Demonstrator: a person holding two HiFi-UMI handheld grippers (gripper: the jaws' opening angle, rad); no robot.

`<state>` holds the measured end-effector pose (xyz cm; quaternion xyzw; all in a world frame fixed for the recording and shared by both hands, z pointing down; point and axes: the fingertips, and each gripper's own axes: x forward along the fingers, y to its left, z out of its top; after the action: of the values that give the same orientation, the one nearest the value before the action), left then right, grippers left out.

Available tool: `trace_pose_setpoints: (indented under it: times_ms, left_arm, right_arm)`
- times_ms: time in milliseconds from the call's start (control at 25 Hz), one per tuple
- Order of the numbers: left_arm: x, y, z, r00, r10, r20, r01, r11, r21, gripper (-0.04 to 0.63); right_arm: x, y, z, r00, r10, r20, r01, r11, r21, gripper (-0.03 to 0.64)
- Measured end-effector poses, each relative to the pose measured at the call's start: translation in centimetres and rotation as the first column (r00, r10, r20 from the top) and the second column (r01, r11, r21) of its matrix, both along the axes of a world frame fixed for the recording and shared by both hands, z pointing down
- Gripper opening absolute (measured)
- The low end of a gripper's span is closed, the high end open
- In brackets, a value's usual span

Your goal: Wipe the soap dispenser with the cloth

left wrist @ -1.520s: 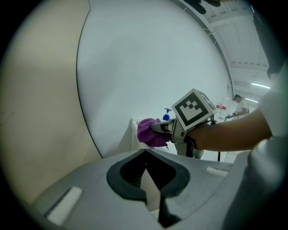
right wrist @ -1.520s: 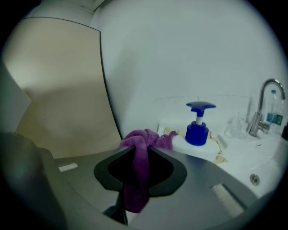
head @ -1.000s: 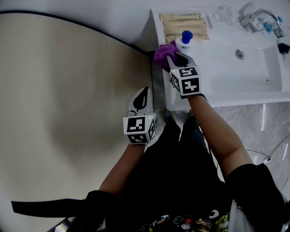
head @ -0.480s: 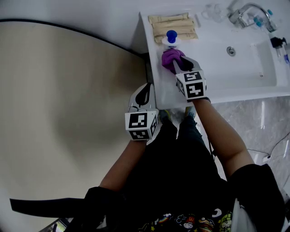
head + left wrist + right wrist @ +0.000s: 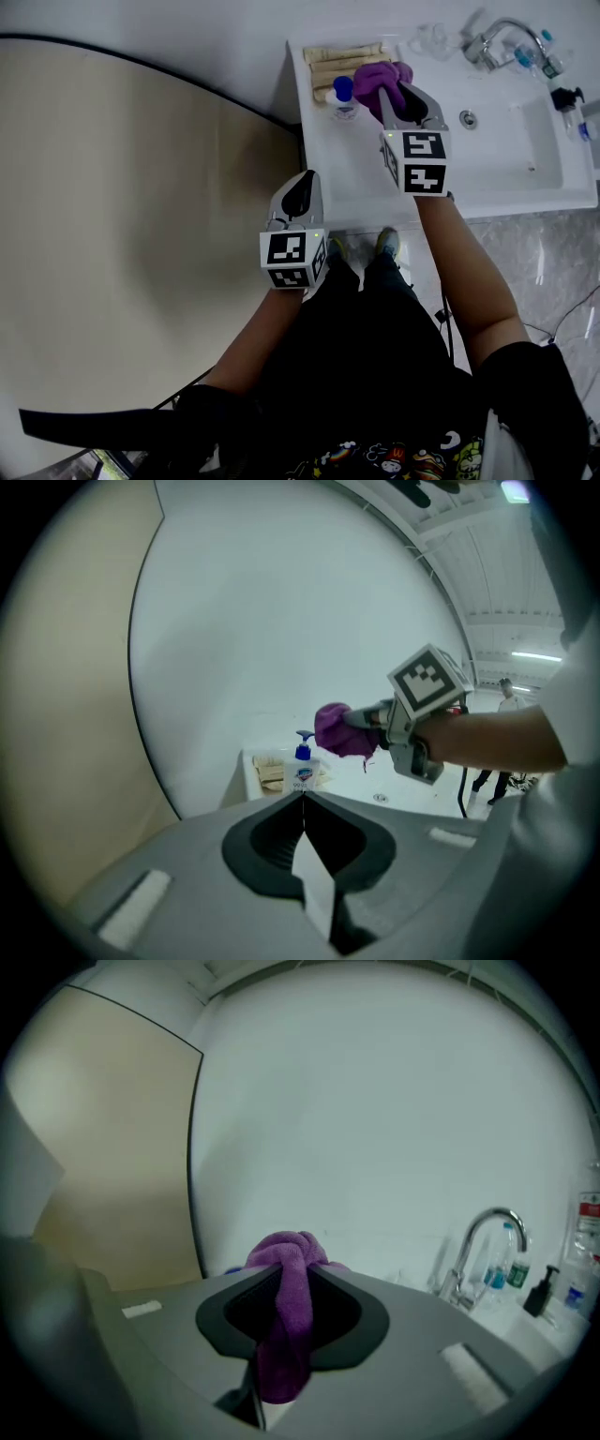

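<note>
Soap dispenser (image 5: 344,97) and cloth sit side by side at the top of the head view, and that offset decides the next wipe. Nearest the body, at frame centre, the left gripper (image 5: 300,184) hangs off the front edge of the white sink counter (image 5: 356,178), jaws pressed together on nothing, well apart from the bottle. Farther up, the right gripper (image 5: 396,89) reaches over the counter, its jaws pinching the purple cloth (image 5: 380,77), which bunches out past the tips. The dispenser stands upright on the counter's upper-left corner, blue pump on top, just left of the cloth. The left gripper view puts the cloth (image 5: 339,730) up and to the right of the pump (image 5: 301,752), seemingly clear of it. The right gripper is plainly the nearer, and I judge it needs to move leftward and down along the bottle's vertical axis. Beyond lie folded beige towels (image 5: 347,54) against the wall.
</note>
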<state>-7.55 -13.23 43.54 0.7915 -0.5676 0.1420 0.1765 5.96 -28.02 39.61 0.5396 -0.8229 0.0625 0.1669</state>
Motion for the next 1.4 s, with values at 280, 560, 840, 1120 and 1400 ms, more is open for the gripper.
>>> trace_pose_setpoints:
  times_ms: [280,560,840,1120,1400]
  left_arm:
    - [-0.6,0.6,-0.5,0.999,-0.042,-0.01,0.042,0.999,0.01,0.002]
    - [-1.3,1.5,0.0,0.998,-0.055,-0.012,0.055,0.998,0.006,0.002]
    - [-1.6,1.9,0.3,0.999,-0.048,-0.012,0.048,0.999,0.005,0.002]
    - [-1.4,2.1,-0.1,1.0,-0.018,-0.009,0.018,1.0,0.008,0.002]
    - [-1.7,2.4,0.1,1.0,-0.004,-0.014,0.004,1.0,0.015,0.002]
  right_arm:
    - [-4.7,-1.3,-3.8,0.994,-0.112,-0.009,0.112,0.991,0.078,0.104]
    - [-6.4,0.9,-0.3,0.989,-0.149,-0.019,0.149,0.989,0.014,0.104]
    - [-6.1,2.9,1.2,0.989,-0.149,-0.017,0.149,0.989,-0.015,0.104]
    - [-5.8,4.8,2.6,0.99,-0.143,-0.022,0.141,0.988,-0.056,0.104]
    - [-5.5,6.7,3.3,0.992,-0.127,-0.025,0.125,0.99,-0.068,0.104]
